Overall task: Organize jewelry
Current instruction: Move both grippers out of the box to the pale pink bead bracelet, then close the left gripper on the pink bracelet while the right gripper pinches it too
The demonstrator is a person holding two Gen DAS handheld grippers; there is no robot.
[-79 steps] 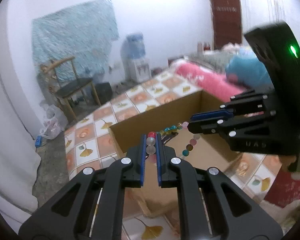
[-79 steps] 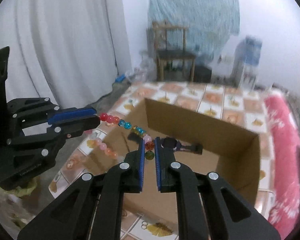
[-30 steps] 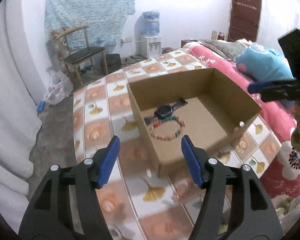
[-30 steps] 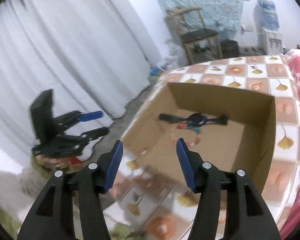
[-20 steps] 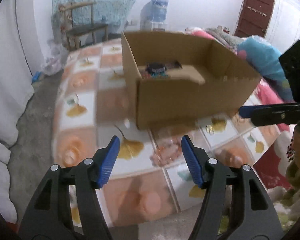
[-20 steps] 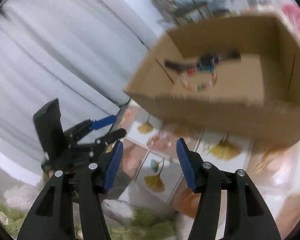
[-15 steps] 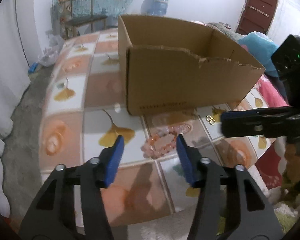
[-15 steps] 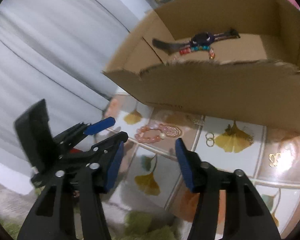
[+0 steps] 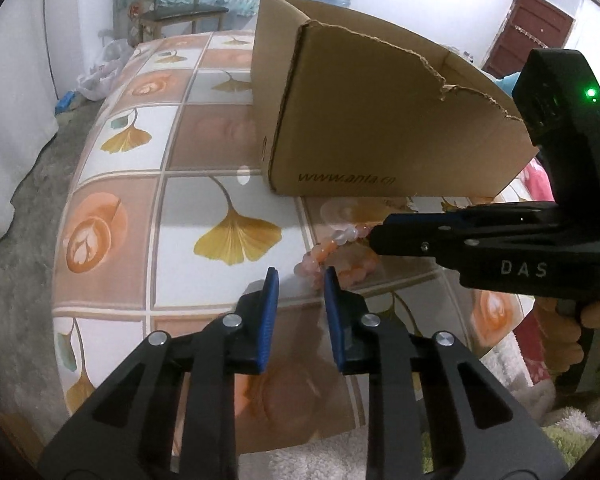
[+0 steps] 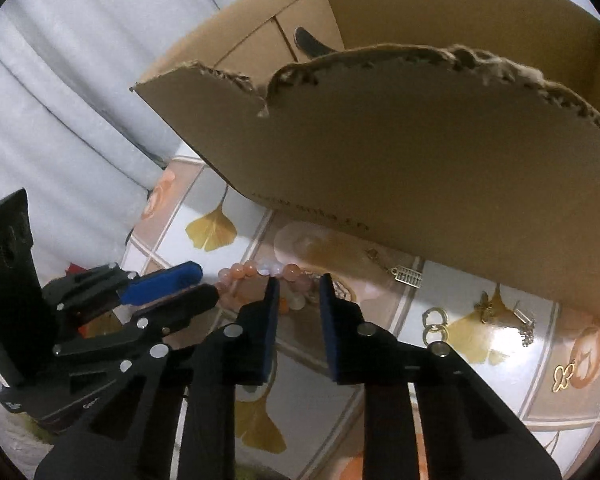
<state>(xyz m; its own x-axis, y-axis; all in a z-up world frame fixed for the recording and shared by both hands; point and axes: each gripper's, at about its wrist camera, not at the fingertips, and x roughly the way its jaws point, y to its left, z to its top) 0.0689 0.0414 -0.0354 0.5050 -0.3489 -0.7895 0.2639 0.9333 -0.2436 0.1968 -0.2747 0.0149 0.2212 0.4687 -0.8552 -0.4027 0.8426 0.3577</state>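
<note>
black tools [image 9: 298, 286], blue pads [image 9: 269, 300], silver screws, white "das" lettering, green light.

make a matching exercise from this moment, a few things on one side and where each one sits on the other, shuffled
Things:
1. pink bead bracelet
2. gold hoop earrings
3. black strap
4. left gripper

Places:
A. inside the cardboard box
B. on the table, right of the right gripper
C. on the table between both grippers
D. low over the tablecloth, jaws open

Pairs: 1-C, 2-B, 3-A, 4-D
</note>
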